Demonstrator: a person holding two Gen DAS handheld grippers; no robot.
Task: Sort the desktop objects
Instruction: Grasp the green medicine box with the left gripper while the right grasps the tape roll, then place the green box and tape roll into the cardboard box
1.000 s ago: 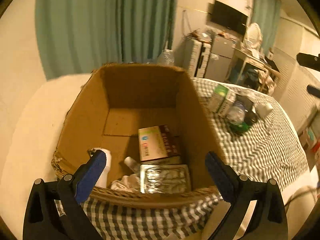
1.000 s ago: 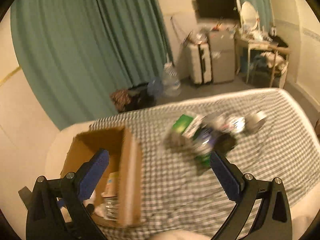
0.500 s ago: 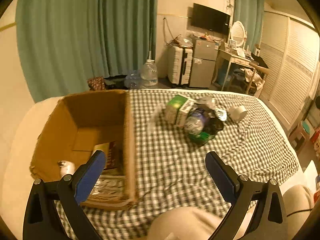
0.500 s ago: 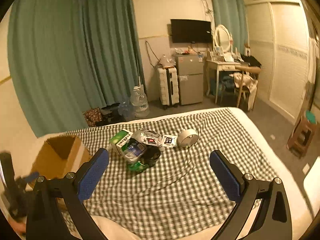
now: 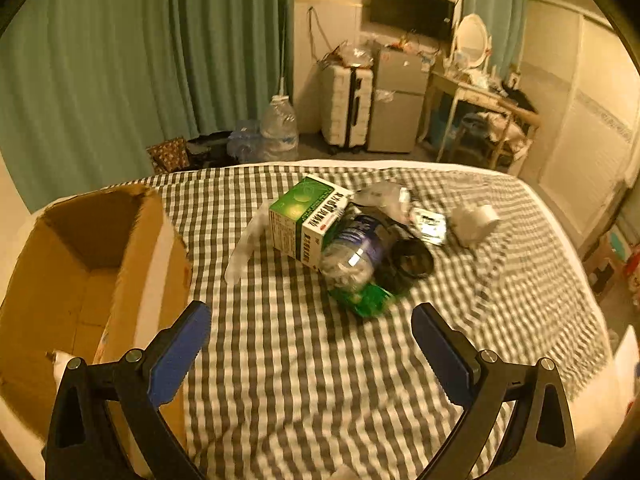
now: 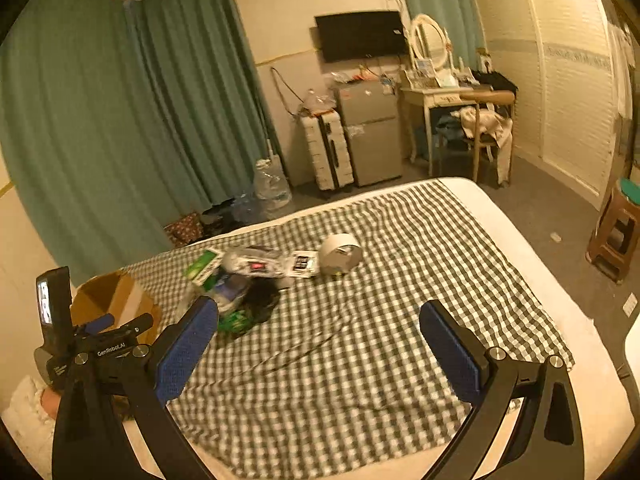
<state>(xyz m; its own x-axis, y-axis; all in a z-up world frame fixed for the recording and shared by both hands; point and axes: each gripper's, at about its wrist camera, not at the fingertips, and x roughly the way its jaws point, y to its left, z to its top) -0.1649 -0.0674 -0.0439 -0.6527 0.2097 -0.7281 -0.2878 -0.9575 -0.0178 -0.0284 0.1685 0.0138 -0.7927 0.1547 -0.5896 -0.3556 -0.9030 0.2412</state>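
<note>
I have both grippers spread wide and empty. My left gripper (image 5: pixel 310 338) hangs over the checked cloth (image 5: pixel 280 360) on the bed, short of the pile and just right of the box (image 5: pixel 132 264); my right gripper (image 6: pixel 318 338) sits over open cloth nearer the right side, with the left one visible at its far left.

What remains to sort lies clumped mid-bed: a green carton (image 5: pixel 306 220), a bottle (image 5: pixel 352 256) leaning against it, a black cup (image 5: pixel 412 258), a green packet (image 5: pixel 366 298) under them, a small card (image 5: pixel 429 221), and a tape roll (image 5: pixel 474 222) off to the right. A clear wrapper (image 5: pixel 244 240) trails left of the carton.

The risk I judge greatest is the crowding: closing on the bottle could drag the carton or tip the cup, and the round bottle may roll on soft bedding. The cloth is wrinkled, so a low finger could snag it and pull the whole pile.

The box wall stands close to my left finger; swinging left carelessly could knock it. Near and right of the pile the cloth is open, though the bed's right edge drops away beyond the roll.
</note>
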